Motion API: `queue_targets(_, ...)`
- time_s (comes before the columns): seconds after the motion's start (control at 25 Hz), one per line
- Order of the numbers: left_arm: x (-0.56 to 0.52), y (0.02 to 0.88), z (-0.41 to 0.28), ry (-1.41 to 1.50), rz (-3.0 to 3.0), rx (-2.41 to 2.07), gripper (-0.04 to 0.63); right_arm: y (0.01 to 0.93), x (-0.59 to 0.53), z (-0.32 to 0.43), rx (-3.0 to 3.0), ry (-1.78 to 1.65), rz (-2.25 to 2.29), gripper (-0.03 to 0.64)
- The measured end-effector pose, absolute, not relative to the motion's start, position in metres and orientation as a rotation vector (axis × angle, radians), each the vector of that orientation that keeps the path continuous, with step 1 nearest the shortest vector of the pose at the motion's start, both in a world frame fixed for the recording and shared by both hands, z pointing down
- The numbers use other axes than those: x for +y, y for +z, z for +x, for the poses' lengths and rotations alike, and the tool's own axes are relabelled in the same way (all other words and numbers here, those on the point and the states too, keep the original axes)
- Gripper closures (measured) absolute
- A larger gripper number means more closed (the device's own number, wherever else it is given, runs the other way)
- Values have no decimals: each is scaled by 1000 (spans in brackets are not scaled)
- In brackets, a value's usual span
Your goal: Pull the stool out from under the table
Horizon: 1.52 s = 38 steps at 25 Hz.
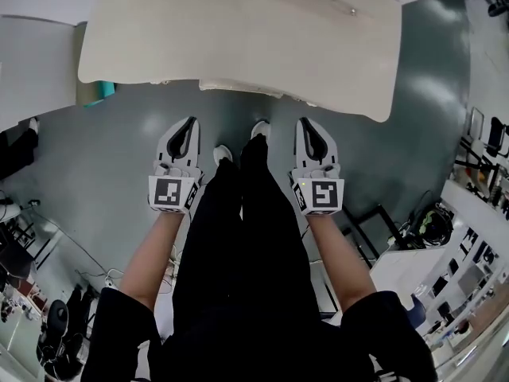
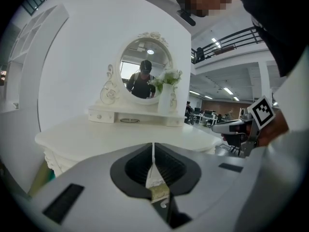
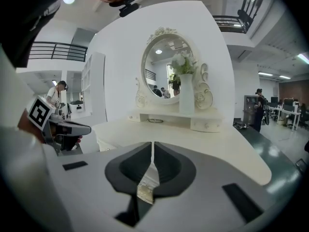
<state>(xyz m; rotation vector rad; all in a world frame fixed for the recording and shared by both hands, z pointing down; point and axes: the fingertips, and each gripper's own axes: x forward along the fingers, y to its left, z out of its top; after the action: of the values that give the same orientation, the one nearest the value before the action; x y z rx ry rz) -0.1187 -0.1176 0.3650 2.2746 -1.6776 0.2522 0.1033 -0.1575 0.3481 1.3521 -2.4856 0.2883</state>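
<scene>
A cream dressing table (image 1: 238, 38) stands in front of me, its top filling the upper head view. I cannot make out the stool. Only a pale edge (image 1: 254, 88) shows under the table's near rim, and I cannot tell whether it belongs to the stool or the table. My left gripper (image 1: 189, 122) and right gripper (image 1: 305, 122) hang side by side over the floor, just short of that rim, either side of the person's black-trousered legs (image 1: 238, 237). Both are shut with nothing between the jaws. The left gripper (image 2: 153, 146) and the right gripper (image 3: 152, 145) each look across the tabletop.
On the table stand an oval mirror (image 2: 145, 71) and a white vase with flowers (image 3: 186, 93). A white wall panel (image 1: 32, 62) rises at the left. Desks and equipment (image 1: 477, 173) crowd the right side. The floor (image 1: 119, 157) is grey-green.
</scene>
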Motion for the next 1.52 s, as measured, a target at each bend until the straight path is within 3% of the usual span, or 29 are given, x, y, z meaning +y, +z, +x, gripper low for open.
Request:
queue_targets(0.76, -138, 603, -130, 433, 2263, -1467, 578, 608, -161, 107, -2328, 417, 1356, 595)
queue_targets(0.84, -140, 626, -135, 466, 2260, -1449, 572, 632, -159, 108, -2330, 458, 1335, 568)
queue_targets(0.88, -141, 637, -138, 482, 2259, -1447, 557, 644, -159, 108, -2334, 476, 1315, 507)
queue_targets(0.92, -144, 649, -140, 501, 2259, -1451, 534, 656, -160, 109, -2332, 488, 1295, 491)
queue_targets(1.12, -149, 701, -158, 567, 2195, -1432, 445, 704, -170, 119, -2260, 525, 1277, 471)
queue_targets(1.52, -180, 782, -161, 608, 2143, -1357, 316, 784, -202, 131, -2148, 607, 1242, 353)
